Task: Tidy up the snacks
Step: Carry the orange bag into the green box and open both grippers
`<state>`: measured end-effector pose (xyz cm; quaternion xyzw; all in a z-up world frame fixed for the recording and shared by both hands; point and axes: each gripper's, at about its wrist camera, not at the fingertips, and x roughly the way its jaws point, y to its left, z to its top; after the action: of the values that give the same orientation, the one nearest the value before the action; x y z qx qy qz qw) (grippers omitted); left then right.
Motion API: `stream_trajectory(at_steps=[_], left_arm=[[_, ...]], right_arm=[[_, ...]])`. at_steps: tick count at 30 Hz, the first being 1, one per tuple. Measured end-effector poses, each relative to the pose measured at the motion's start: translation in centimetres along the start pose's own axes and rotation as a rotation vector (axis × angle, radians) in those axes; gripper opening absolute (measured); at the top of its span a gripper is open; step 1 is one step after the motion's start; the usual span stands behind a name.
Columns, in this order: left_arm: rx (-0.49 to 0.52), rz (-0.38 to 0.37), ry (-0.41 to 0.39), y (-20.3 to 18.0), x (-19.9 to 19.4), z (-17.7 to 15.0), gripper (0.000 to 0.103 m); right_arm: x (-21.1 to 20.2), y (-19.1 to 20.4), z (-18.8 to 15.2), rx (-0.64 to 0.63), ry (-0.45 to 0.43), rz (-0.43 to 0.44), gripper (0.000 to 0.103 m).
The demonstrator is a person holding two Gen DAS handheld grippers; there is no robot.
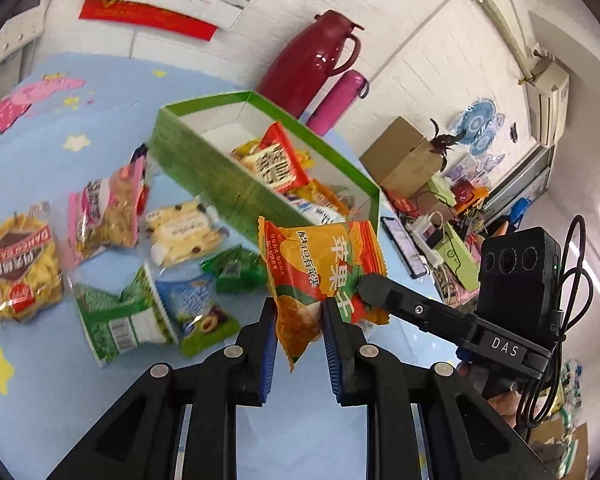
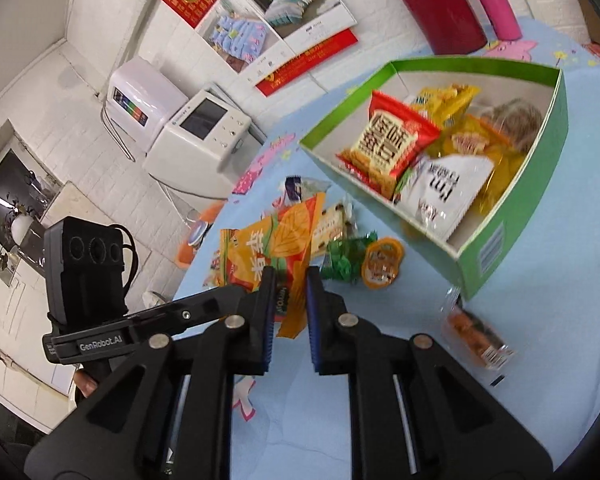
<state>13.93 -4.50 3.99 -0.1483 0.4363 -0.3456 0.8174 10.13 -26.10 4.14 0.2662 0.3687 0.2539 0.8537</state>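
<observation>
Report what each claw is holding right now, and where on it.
Both grip the same orange and green plastic apple-crisp packet. The left claw pinches its lower end; the right claw pinches another edge of it. The packet hangs above the blue table.

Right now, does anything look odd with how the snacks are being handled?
Yes. Both grippers pinch the same orange apple-chip packet: the left gripper grips its lower edge, and the right gripper clamps another edge. One snack held two ways looks odd, while the green box sits just beyond.
</observation>
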Motion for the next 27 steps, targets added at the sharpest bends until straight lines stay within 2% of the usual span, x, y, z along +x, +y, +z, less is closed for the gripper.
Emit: stream_trajectory(at_steps=[5,10,24,26,27], left_arm=[[0.064,-0.007,-0.028,-2.5,1.2,3.4,0.021],[0.101,-0.001,-0.022,-3.7,3.1,5.9,0.021],[0.105,0.026,0.070,-2.9,10.0,8.6,0.021],[0.112,0.048,0.073,-2.8,10.5,8.7,0.025],[0.121,0.083,0.068,-2.8,10.7,8.7,0.029]], right_arm=[[-2.1,-0.2,2.7,-0.004,-0.084,-0.029,0.016],[-2.7,-1.7,4.9,0.022,-0.127,-0.055,0.016],[-1.0,-8.0,7.5,0.116,-0.122,-0.086,0.016],[-0.7,-8.7,7.7,0.114,-0.127,-0.093,0.021],[-0.6,-9.0,7.8,0.109,-0.131,-0.105,0.024]])
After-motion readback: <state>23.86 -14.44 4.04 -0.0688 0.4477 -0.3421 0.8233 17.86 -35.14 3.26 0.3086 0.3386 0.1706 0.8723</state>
